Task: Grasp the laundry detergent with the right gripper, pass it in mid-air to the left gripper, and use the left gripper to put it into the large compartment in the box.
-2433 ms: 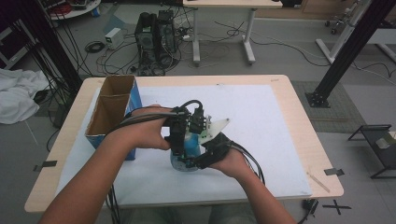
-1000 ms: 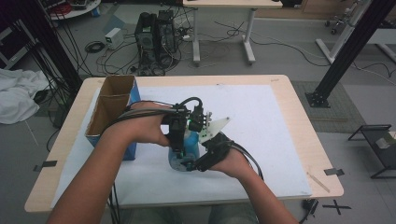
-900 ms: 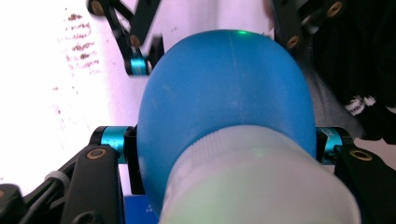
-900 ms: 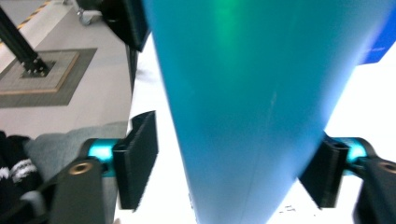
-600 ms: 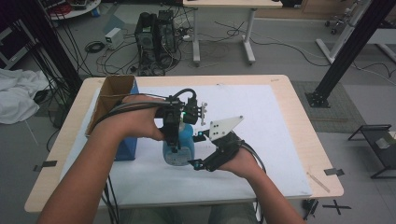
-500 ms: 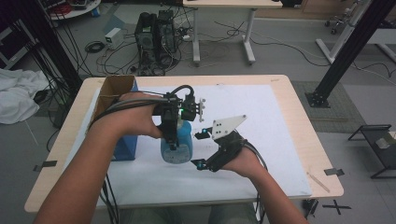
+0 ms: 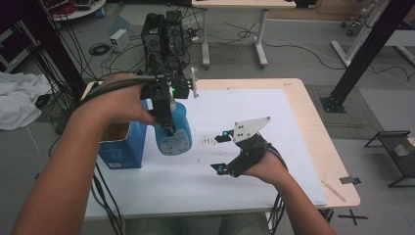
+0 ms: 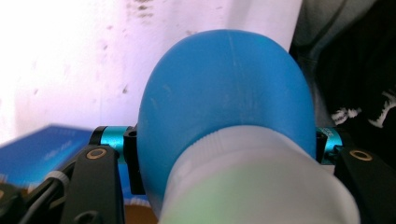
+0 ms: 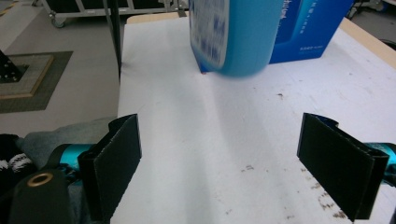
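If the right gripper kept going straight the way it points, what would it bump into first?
Probably the blue bottle, hanging ahead in the left gripper. The right gripper might slip under it and hit the blue box.

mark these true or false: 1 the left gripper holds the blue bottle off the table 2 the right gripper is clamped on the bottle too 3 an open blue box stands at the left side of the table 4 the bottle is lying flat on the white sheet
1. True. The left gripper is closed on the blue bottle, which hangs clear of the white sheet.
2. False. The right gripper is apart from the bottle, its jaws wide with nothing between them; they have just been opening.
3. True. The blue box stands open-topped by the table's left edge, beside the bottle.
4. False. The bottle is roughly upright and lifted, held near its top.
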The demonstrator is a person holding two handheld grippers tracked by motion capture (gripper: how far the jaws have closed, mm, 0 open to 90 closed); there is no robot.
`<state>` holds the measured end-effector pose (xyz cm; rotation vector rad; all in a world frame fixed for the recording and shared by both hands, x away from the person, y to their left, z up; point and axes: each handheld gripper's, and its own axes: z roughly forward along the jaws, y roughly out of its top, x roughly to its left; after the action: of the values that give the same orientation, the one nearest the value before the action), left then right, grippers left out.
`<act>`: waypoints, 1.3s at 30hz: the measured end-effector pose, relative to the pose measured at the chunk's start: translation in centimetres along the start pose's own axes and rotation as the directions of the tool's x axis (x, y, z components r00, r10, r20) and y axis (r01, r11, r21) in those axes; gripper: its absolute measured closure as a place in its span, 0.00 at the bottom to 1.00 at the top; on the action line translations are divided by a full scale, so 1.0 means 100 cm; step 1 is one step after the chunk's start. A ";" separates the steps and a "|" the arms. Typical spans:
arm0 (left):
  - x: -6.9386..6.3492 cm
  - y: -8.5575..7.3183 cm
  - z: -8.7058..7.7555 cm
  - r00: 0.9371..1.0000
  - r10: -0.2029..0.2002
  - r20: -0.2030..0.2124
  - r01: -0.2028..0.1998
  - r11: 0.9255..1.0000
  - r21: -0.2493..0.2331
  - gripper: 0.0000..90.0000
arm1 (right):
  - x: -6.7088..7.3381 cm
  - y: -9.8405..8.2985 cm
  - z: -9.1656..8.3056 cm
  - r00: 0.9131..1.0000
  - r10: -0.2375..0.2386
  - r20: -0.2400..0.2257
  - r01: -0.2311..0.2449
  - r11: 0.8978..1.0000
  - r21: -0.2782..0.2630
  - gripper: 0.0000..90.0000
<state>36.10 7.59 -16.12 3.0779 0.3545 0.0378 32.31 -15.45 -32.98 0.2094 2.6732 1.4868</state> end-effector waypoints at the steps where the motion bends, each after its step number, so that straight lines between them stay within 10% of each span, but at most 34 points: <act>1: 0.003 -0.003 -0.005 1.000 -0.021 0.006 0.021 1.000 0.006 0.43 | -0.001 0.000 -0.001 1.000 -0.006 0.004 0.006 1.000 -0.007 0.14; 8: 0.024 -0.026 -0.025 0.988 -0.156 -0.004 0.156 0.988 0.003 0.43 | -0.004 0.000 -0.006 1.000 -0.008 0.019 0.008 1.000 -0.002 0.14; 18: 0.049 -0.069 -0.050 0.943 -0.332 -0.024 0.332 0.943 -0.014 0.43 | -0.009 -0.002 -0.005 1.000 0.008 0.019 -0.008 1.000 0.016 0.14; 19: 0.049 -0.073 -0.051 0.929 -0.370 -0.022 0.369 0.929 -0.031 0.43 | -0.010 -0.002 -0.004 1.000 -0.001 0.024 0.000 1.000 0.015 0.14; 28: 0.068 -0.111 -0.060 0.866 -0.499 -0.021 0.499 0.866 -0.019 0.43 | -0.012 -0.001 0.002 1.000 0.016 0.016 -0.016 0.999 0.036 0.14; 36: 0.082 -0.131 -0.049 0.789 -0.614 -0.036 0.613 0.790 -0.023 0.43 | -0.013 -0.001 0.006 1.000 0.016 0.026 -0.017 0.999 0.042 0.14; 39: 0.086 -0.136 -0.044 0.777 -0.628 -0.038 0.628 0.778 -0.015 0.43 | -0.013 -0.001 0.006 0.999 0.016 0.031 -0.018 0.999 0.040 0.14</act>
<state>41.26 22.98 -12.14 2.7804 1.3606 0.0760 33.68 -15.17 -33.37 0.2556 2.6857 1.4238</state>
